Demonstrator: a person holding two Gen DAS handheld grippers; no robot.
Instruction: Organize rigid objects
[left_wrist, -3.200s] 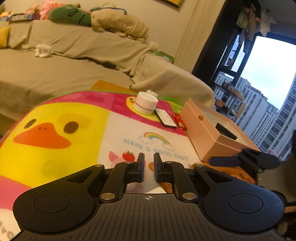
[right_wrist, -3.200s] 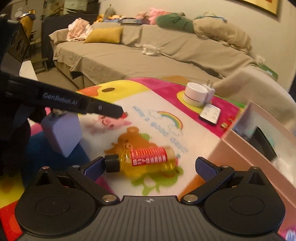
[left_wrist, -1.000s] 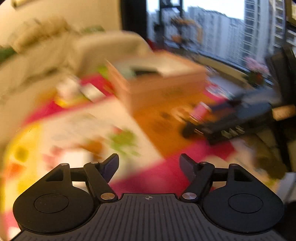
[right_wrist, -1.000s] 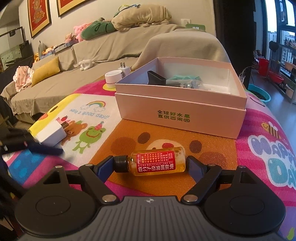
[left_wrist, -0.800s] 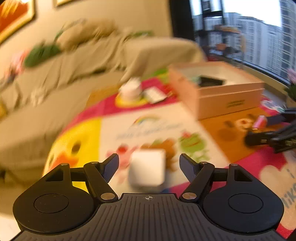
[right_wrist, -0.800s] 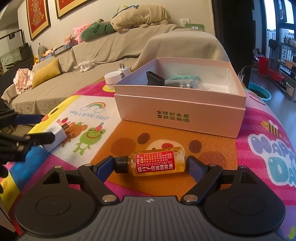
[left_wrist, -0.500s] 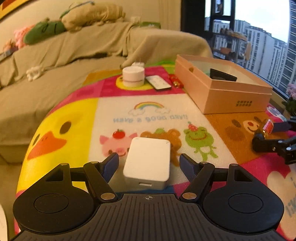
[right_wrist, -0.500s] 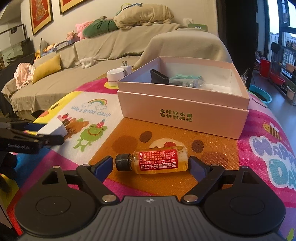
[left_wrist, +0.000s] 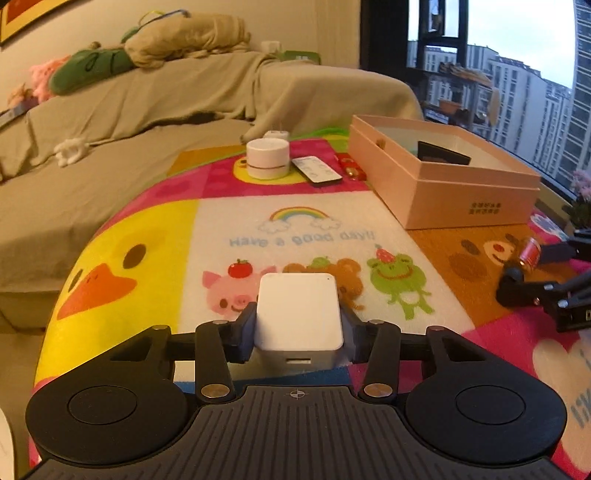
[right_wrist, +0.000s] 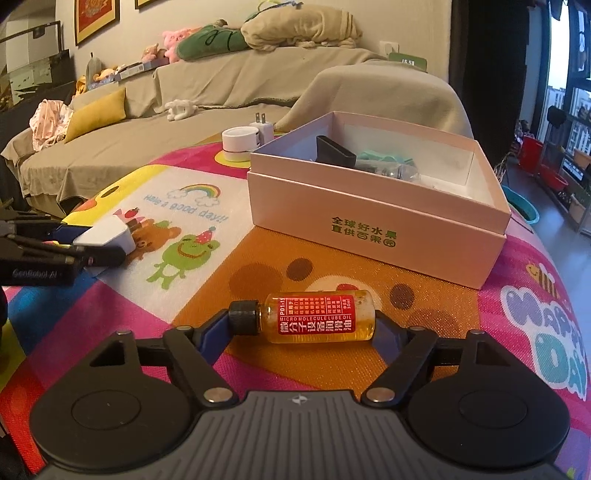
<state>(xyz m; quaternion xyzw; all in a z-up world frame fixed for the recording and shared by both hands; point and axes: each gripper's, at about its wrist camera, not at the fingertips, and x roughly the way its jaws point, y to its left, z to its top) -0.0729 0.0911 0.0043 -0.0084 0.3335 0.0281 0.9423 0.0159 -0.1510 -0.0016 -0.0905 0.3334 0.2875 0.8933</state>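
A white charger block (left_wrist: 298, 314) lies on the cartoon play mat (left_wrist: 295, 229). My left gripper (left_wrist: 298, 326) is closing on it, and its pads touch both sides of the block. A small amber oil bottle (right_wrist: 317, 317) with a red label and black cap lies crosswise on the mat. My right gripper (right_wrist: 303, 326) is closing on it, one pad at the cap and the other at the base. In the right wrist view the left gripper (right_wrist: 88, 245) and block (right_wrist: 107, 232) show at far left. An open pink box (right_wrist: 376, 229) stands just beyond the bottle.
The pink box (left_wrist: 461, 199) holds a black object and teal items. A round white device (left_wrist: 267, 158), a remote (left_wrist: 316, 170) and a red item (left_wrist: 351, 168) sit at the mat's far edge. A white plug (right_wrist: 263, 129) stands behind them. A covered sofa (left_wrist: 110, 122) lies beyond.
The left gripper swung from facing the box to the white block, and its jaws came in onto the block's sides. The right jaws eased off the bottle, then came back onto its ends.
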